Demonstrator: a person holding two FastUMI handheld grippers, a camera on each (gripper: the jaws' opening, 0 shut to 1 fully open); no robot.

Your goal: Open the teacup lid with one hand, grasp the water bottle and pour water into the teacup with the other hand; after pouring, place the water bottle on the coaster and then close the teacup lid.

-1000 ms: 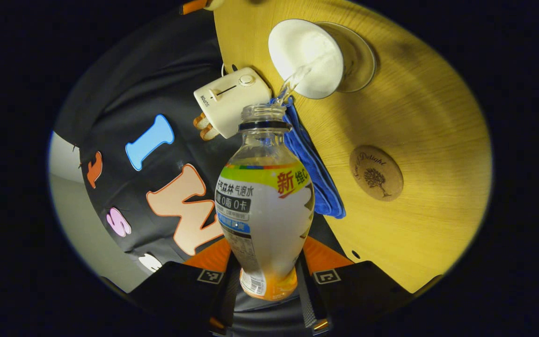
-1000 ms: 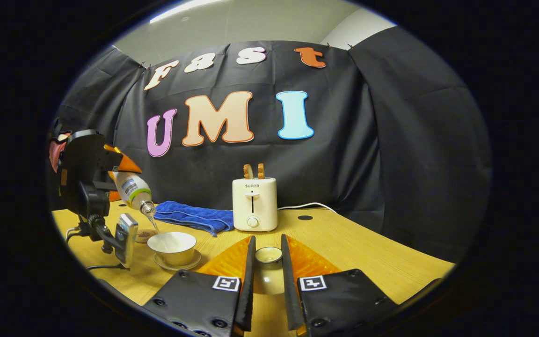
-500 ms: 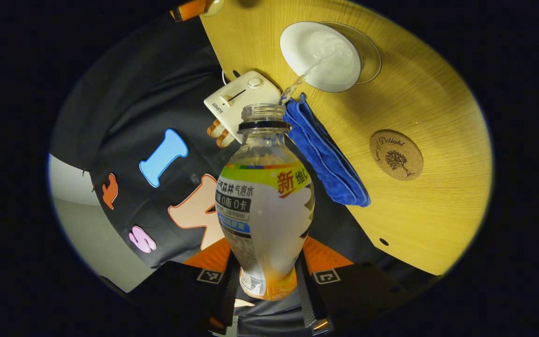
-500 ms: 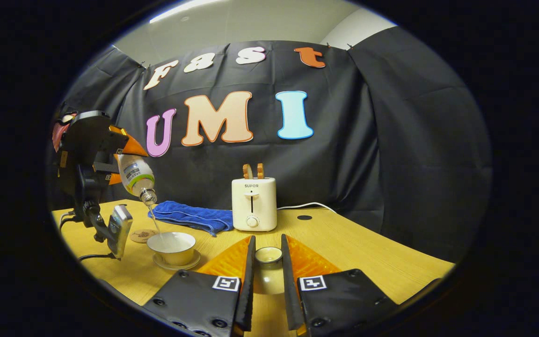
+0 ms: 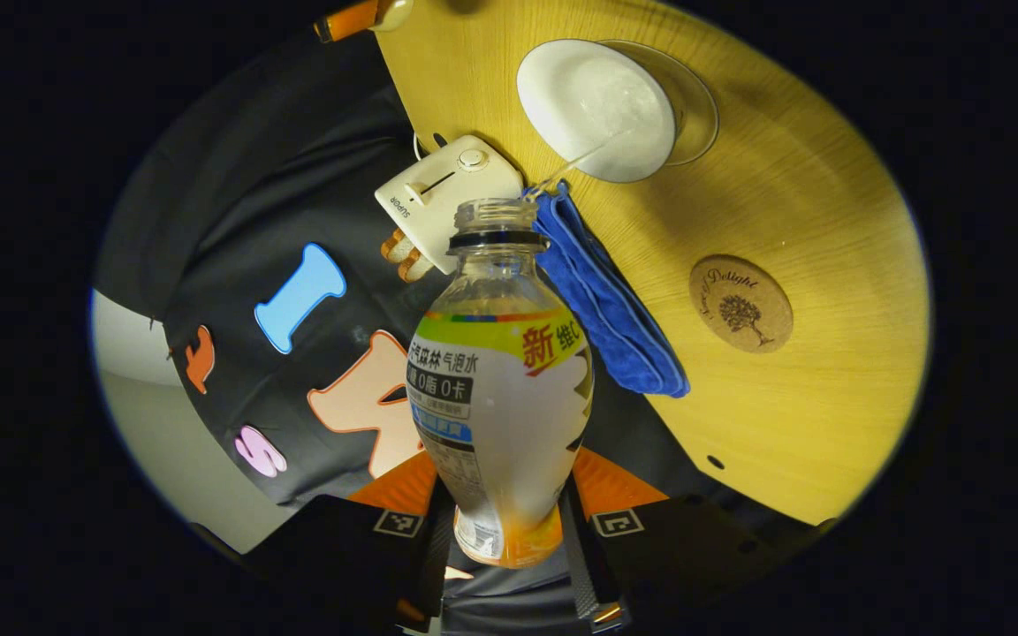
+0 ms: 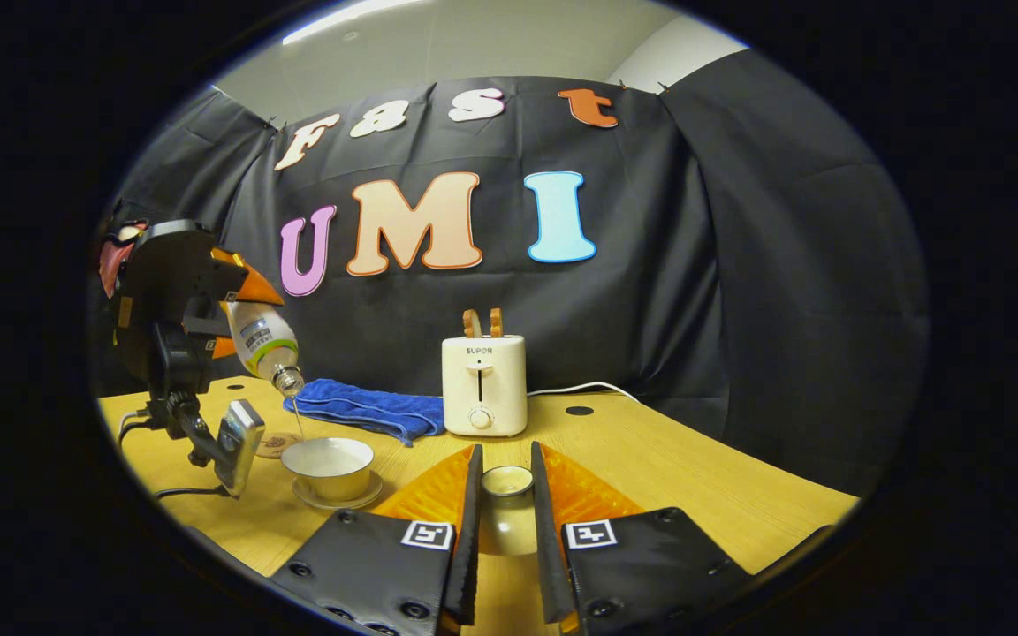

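Water trickles from a tilted water bottle (image 5: 498, 380) into the uncovered teacup (image 5: 597, 108) on a pale wooden worktop (image 5: 809, 203).

The left tool (image 5: 500, 530) clamps the bottle's lower body between both fingers, neck pointing forward and down; a thin stream runs from its mouth into the white teacup, which stands on a glass saucer (image 5: 695, 97) ahead of the tool. The right tool (image 6: 502, 517), held low over the worktop, pinches the teacup lid (image 6: 506, 481) between its nearly closed fingers. Off to that tool's left stand the teacup and the left tool, bottle tipped above the cup. A round cork coaster (image 5: 740, 303) lies bare beside the cup; in the right gripper view it is largely hidden. A folded blue cloth (image 6: 366, 411) and a white toaster (image 6: 483, 384) sit farther forward near the worktop's back edge, before a black cloth wall (image 6: 739, 265) and a pale ceiling (image 6: 474, 40).
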